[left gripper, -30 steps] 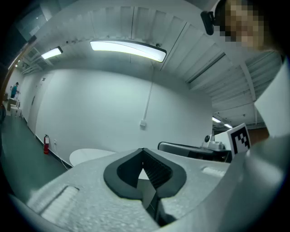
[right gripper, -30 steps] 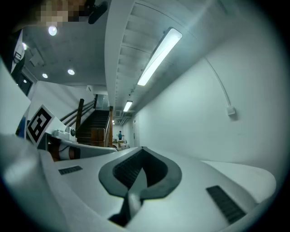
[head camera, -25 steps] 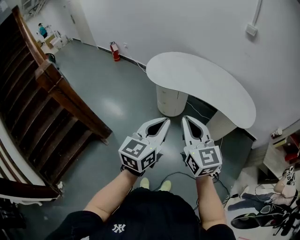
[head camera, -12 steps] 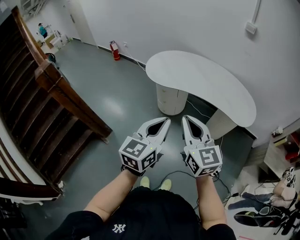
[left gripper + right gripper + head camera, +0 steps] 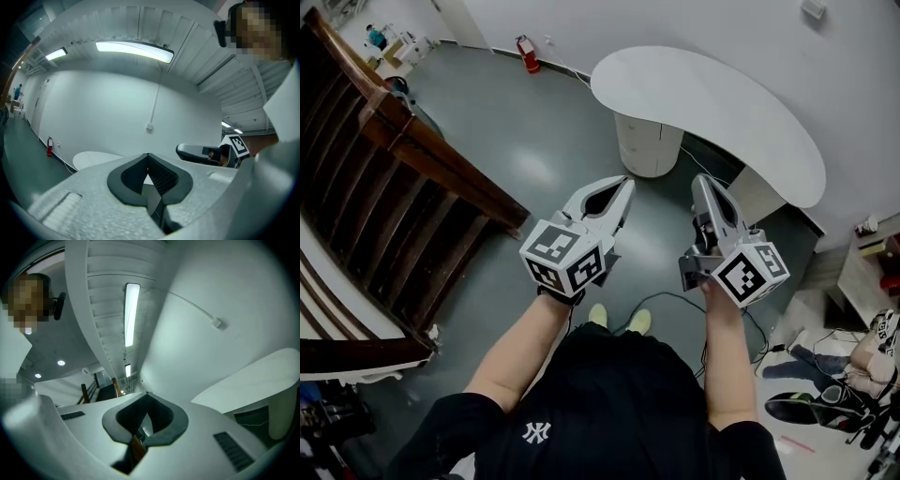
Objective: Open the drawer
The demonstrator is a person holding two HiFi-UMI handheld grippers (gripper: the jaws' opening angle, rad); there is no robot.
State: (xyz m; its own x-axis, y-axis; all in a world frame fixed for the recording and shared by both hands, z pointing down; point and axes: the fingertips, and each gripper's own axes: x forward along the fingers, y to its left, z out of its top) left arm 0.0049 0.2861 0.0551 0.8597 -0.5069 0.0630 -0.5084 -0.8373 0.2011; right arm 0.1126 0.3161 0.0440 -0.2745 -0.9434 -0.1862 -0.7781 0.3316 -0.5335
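Your left gripper points level with its jaws shut tip to tip, nothing between them. Your right gripper, rolled onto its side, is likewise closed and empty. Both hang over the grey floor, well apart from the rounded drawer pedestal — it stands ahead of you, tucked under the white curved desktop. A wooden stair rail runs along your left.

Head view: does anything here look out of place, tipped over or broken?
Nothing looks spilled or broken. Two small oddities: the right gripper is rolled onto its side, while the left gripper sits flat, both shut and empty; and a heap of gear clutters the floor at lower right.
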